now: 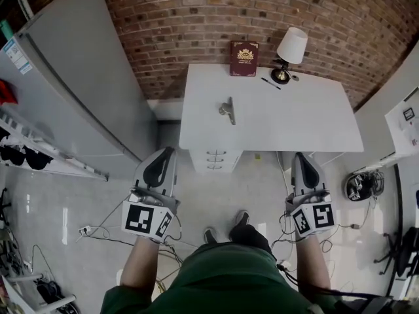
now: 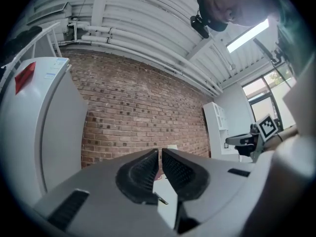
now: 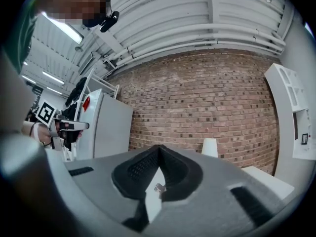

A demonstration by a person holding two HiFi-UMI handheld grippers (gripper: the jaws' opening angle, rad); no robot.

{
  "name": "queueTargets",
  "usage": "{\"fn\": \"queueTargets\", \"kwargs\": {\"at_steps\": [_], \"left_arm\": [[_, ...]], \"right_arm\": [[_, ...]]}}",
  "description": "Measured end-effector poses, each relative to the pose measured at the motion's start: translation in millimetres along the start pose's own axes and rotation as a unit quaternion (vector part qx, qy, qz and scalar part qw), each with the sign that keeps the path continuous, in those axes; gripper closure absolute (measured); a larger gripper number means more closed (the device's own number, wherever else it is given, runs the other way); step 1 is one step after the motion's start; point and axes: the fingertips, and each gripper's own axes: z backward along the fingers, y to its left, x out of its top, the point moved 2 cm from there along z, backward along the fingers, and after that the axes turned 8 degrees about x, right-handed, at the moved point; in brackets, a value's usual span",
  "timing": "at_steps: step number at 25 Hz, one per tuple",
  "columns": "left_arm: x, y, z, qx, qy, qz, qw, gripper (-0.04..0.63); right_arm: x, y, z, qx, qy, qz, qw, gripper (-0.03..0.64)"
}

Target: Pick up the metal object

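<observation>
Left gripper clenched: ribbed pads brought together, nothing between them. Right gripper likewise closed tip to tip, grasping nothing. Hang side by side above the pale floor, short of the white table, both pointing toward it.

Metal object on the left half of the tabletop, lying flat, well apart from either gripper. Shows in the right gripper view too, as a small glint low in the gap behind the closed jaws.

Farther back on the table, near the brick wall — a dark red book standing upright, a lamp with a white shade just to its right, a black pen lying in front of the lamp. Drawers under the table's front edge. Tall grey cabinet along the left side.
</observation>
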Motion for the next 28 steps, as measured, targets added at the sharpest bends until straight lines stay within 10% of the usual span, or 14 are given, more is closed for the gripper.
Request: {"fn": "queueTargets", "kwargs": {"at_steps": [28], "left_arm": [[-27,2,-214,0.090,0.034,-0.041,0.9945,0.574]], "right_arm": [[-48,-185,-170,0.037,-0.015,-0.076,0.996,0.615]]}}
